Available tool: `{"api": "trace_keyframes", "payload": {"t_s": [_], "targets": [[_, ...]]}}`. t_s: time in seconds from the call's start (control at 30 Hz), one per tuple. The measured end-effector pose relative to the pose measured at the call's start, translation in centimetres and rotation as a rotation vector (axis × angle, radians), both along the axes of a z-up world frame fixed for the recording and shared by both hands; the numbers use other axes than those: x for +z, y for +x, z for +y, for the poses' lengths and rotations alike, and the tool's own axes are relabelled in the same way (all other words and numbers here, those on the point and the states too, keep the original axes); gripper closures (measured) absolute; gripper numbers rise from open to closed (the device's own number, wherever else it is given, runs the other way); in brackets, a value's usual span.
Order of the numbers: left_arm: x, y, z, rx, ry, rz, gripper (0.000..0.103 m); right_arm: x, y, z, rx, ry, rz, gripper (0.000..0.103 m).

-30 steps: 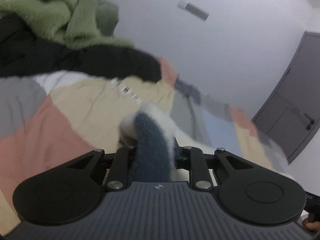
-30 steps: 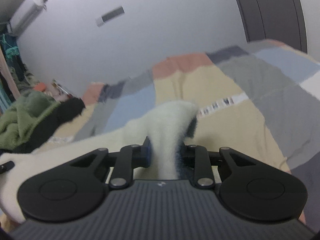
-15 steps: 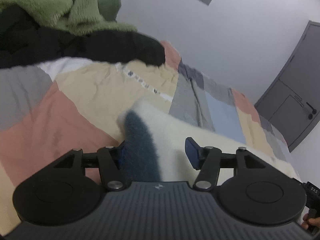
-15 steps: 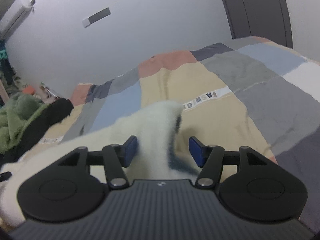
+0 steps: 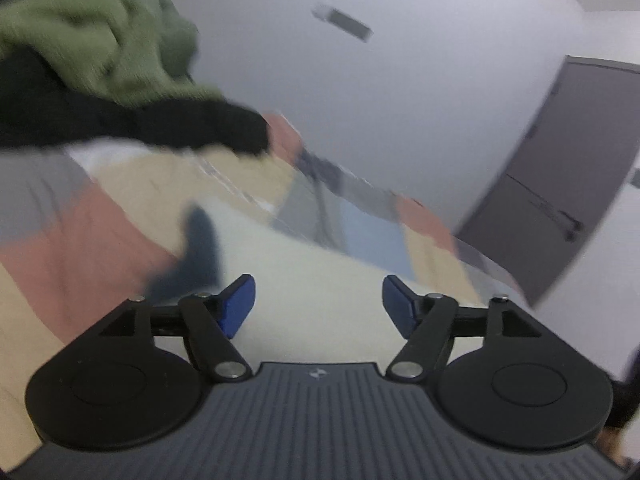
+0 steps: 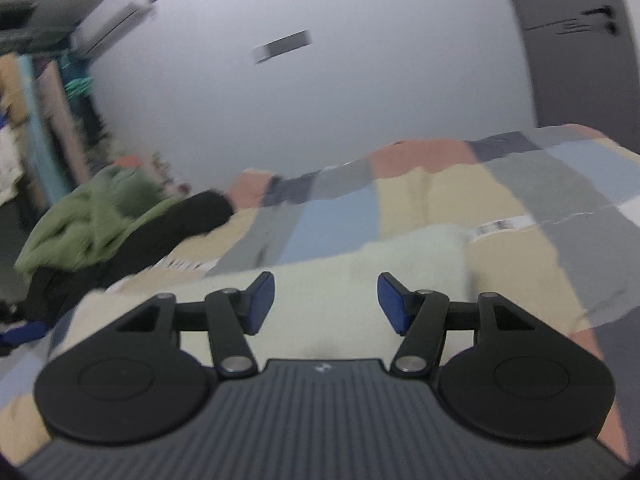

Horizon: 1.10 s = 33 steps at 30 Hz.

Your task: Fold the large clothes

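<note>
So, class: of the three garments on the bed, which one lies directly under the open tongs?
The cream fleece garment, spread flat on the patchwork bedspread. The green fleece and black garment are heaped far off at the bed's edge.

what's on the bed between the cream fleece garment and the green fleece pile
In the right wrist view, a black garment and bare patchwork bedcover lie between the cream fleece garment and the green fleece pile.

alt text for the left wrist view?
Left gripper, jaws opening with nothing pinched between them, above a cream fleece garment lying on a patchwork bedspread. A green and black clothes pile sits upper left; grey door at right.
</note>
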<state>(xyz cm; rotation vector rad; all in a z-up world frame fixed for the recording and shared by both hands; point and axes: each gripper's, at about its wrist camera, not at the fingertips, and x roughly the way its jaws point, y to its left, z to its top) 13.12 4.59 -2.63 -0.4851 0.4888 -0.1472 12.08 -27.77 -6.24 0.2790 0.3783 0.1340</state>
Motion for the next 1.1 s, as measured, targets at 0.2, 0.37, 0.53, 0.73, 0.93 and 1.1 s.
{"api": "trace_keyframes", "payload": {"t_s": [0.2, 0.37, 0.53, 0.73, 0.93, 1.1], "targets": [[-5.1, 1.4, -1.8, -0.134, -0.313, 0.216, 0.014, -1.8, 1.4, 1.9, 0.06, -0.021, 0.094, 0.045], [-8.6, 2.3, -0.9, -0.112, -0.519, 0.347, 0.011, -3.0, 2.3, 1.2, 0.043, 0.033, 0.145, 0.046], [-11.9, 2.7, 2.9, 0.076, -0.759, 0.358, 0.011, -3.1, 2.4, 1.6, 0.041, 0.026, 0.15, 0.044], [-13.2, 2.7, 5.4, 0.165, -0.886, 0.301, 0.011, -3.3, 2.5, 1.6, 0.04, 0.023, 0.155, 0.044], [-11.7, 2.2, 5.1, 0.207, -0.796, 0.266, 0.034, -2.7, 2.0, 1.1, 0.042, 0.081, 0.145, 0.043], [-10.2, 1.2, 5.1, 0.211, -0.729, 0.233, 0.054, -2.0, 0.5, 0.8, 0.123, 0.265, 0.124, 0.043]]}}
